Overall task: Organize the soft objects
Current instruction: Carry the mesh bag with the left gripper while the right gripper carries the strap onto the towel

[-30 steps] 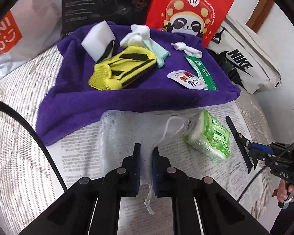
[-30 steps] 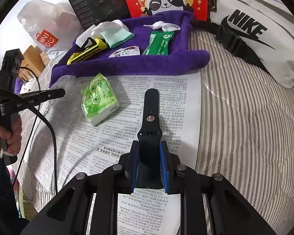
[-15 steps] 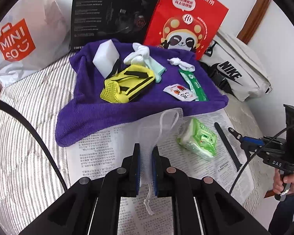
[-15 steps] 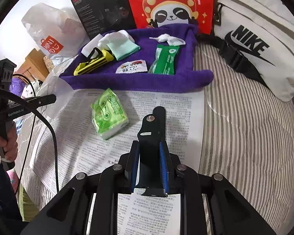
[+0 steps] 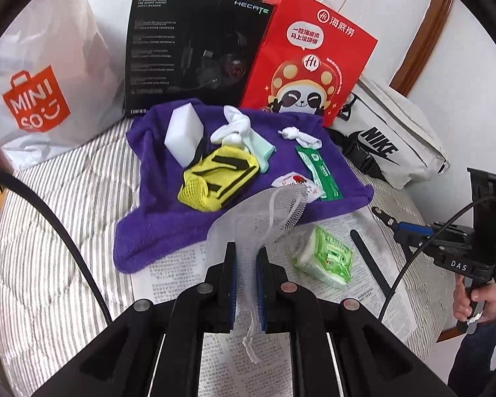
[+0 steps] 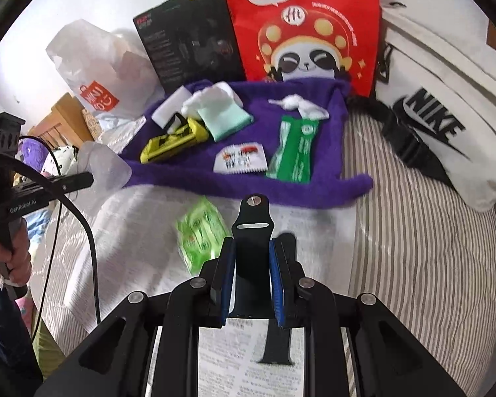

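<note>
The left tongs (image 5: 246, 261) are clamped on the near end of a white mesh drawstring bag (image 5: 264, 208), which rises forward from between the fingers with its ruffled mouth hanging open just ahead of them; the drawstring dangles back below the jaws. The right tongs (image 6: 252, 264) grip a black strap (image 6: 253, 228) (a watch band, by the look of it), its holed tip pointing forward and its tail trailing back under the jaws.

By my reading the sorting has barely started. Nothing shows inside the mesh bag yet. A green tissue pack (image 5: 324, 258) lies on the newspaper (image 5: 373, 294) just ahead and to the right of the left tongs, and just left of the right tongs in their own view. Farther ahead of both, on the purple towel (image 5: 155, 198), the rest lies loose: a yellow mesh item (image 5: 218, 178), a white sponge block (image 5: 183, 132), white and mint cloths (image 6: 221, 112), a knotted white scrap (image 5: 299, 135), a green sachet (image 6: 296, 152) and a small printed packet (image 6: 241, 158).

What seems left is nearly everything: getting the strap into the held-open bag, then the tissue pack and towel items, then closing the bag.
</note>
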The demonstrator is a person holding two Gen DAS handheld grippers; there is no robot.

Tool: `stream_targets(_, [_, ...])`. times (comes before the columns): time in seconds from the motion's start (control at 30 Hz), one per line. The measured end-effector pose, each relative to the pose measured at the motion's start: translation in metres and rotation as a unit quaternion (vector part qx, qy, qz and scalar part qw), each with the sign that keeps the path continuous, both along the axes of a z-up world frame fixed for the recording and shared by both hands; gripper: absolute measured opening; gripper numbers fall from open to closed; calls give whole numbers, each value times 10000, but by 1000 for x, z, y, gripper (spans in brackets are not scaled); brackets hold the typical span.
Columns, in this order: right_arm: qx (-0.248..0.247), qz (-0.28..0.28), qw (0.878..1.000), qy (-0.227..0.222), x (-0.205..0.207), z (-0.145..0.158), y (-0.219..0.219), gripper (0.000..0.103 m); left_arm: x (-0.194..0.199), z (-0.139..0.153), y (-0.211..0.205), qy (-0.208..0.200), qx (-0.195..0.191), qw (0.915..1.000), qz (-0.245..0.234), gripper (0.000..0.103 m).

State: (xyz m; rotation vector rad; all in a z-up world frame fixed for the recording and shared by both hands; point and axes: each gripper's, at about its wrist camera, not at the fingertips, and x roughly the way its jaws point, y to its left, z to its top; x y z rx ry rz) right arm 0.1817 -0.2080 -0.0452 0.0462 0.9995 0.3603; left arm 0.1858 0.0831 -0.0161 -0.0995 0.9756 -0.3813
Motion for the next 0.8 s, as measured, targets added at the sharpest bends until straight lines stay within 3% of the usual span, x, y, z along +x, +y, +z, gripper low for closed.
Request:
stream_targets(0.43, [134,-6,9998,-167,64,10,9,21,46,14,2,-144,-17,9999,-49,10])
stream_targets(0.8, [63,41,9999,-149,124,1,23,21,97,3,14,-46,-291,9995,122,10])
